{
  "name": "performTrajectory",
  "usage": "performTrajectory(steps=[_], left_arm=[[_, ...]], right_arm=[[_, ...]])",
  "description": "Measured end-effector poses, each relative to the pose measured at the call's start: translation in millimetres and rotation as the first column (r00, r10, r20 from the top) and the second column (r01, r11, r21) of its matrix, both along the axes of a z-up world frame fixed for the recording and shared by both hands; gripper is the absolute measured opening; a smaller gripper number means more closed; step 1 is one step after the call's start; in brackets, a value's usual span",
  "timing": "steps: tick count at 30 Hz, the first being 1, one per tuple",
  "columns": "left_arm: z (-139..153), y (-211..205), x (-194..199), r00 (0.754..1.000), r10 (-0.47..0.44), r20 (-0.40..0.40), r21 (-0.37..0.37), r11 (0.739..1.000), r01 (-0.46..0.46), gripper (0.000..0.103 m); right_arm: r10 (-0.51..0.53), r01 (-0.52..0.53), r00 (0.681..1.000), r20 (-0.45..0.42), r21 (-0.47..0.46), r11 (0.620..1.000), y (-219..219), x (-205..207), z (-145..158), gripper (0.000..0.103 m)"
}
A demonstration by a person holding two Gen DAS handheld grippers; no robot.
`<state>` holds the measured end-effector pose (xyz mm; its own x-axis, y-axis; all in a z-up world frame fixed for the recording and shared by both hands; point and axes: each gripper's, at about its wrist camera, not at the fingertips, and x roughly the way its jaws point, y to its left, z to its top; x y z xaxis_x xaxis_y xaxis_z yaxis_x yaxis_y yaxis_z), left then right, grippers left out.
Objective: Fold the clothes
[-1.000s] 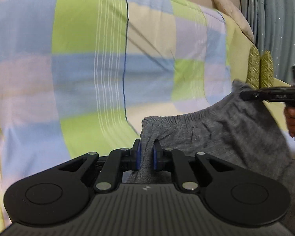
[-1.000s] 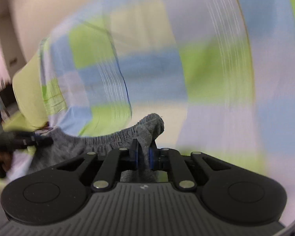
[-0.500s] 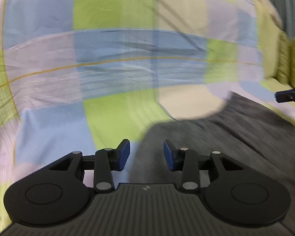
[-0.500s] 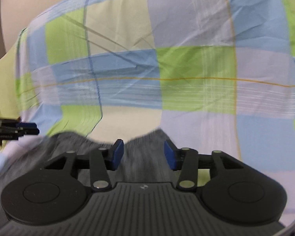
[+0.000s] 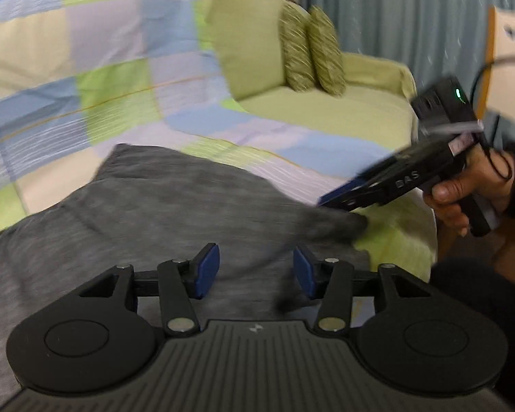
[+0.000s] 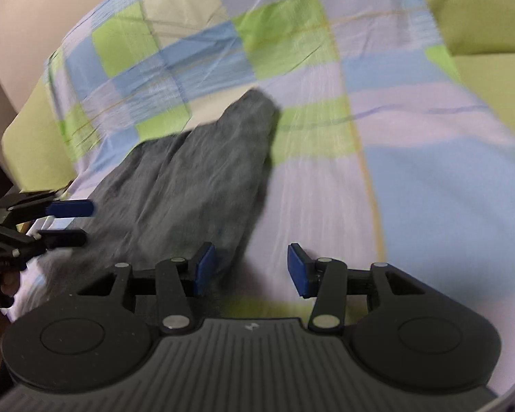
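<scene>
Grey pants point(image 5: 154, 206) lie flat on a checked bedsheet point(image 5: 86, 68), one leg end reaching far up the bed point(image 6: 254, 110). My left gripper point(image 5: 255, 271) hovers open just over the near part of the cloth, with nothing between its blue pads. My right gripper point(image 6: 249, 267) is open too, over the pants' right edge and the sheet point(image 6: 412, 189). In the left wrist view the right gripper point(image 5: 388, 189) shows at the right, held by a hand point(image 5: 463, 192) and pointing at the pants' edge. The left gripper point(image 6: 65, 223) shows open at the left of the right wrist view.
The checked sheet covers a lime green bed. Two green patterned cushions point(image 5: 312, 55) stand at the far side by a grey-blue curtain point(image 5: 395, 10). A pale wall point(image 6: 24, 17) runs behind the bed. A dark trouser leg of the person point(image 5: 480, 309) is at the lower right.
One second ago both grippers were shut on the pants' waistband, held up. Both opened and let go; the pants now lie on the sheet and both grippers have drawn back.
</scene>
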<state>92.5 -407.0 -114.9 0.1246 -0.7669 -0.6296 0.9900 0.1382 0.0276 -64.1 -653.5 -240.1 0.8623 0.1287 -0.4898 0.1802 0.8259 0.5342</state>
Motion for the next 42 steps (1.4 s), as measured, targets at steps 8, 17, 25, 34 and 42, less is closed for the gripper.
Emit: performTrajectory(steps=[8, 17, 25, 34, 42], left_arm=[[-17.3, -6.4, -20.3, 0.998, -0.068, -0.015, 0.095, 0.993, 0.069, 0.019], [-10.6, 10.2, -15.9, 0.997, -0.045, -0.063, 0.072, 0.996, 0.049, 0.038], [-25.5, -11.0, -20.3, 0.996, -0.077, -0.039, 0.107, 0.991, 0.080, 0.038], [-9.0, 12.6, -9.4, 0.992, -0.073, -0.100, 0.073, 0.994, 0.081, 0.002], [-2.1, 16.1, -10.8, 0.988, -0.082, -0.129, 0.017, 0.996, 0.084, 0.003]], right_arm=[[-0.061, 0.057, 0.997, 0.042, 0.094, 0.994, -2.1, -20.2, 11.7, 0.005], [-0.099, 0.090, 0.993, 0.058, 0.133, 0.987, -15.8, -23.9, 8.9, 0.018], [-0.009, -0.001, 0.999, 0.050, 0.197, 0.980, -28.2, 19.0, -19.4, 0.030], [-0.120, 0.117, 0.990, 0.076, 0.048, 0.992, -12.7, -14.4, 37.4, 0.001], [-0.122, 0.115, 0.991, 0.055, 0.125, 0.986, -34.6, -15.3, 14.1, 0.027]])
